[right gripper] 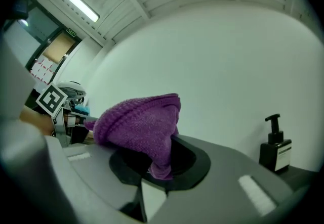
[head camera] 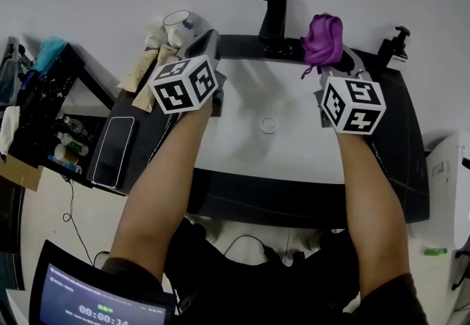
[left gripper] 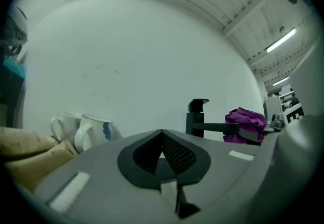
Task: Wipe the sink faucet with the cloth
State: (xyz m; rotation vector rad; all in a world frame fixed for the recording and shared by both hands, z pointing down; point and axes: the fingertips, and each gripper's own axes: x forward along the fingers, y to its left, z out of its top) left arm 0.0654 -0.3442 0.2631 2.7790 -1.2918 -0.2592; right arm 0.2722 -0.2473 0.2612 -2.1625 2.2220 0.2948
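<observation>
Wall: plain white, behind dark tabletop (head camera: 402,141) and white sink (head camera: 242,149).
Risk: only a corner pinched, so cloth (head camera: 323,36) may pull free when rubbed on faucet (head camera: 274,14).
Cloth: purple, knitted, bunched, just right of black faucet.
Right gripper (right gripper: 161,165): jaws clenched on cloth.
Left gripper (left gripper: 163,149): jaws pressed together, empty.

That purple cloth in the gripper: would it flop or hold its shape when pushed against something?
Probably floppy: the purple cloth bunches and droops over the right gripper. Its knitted look suggests it's light and grippy, not slippery.
</observation>
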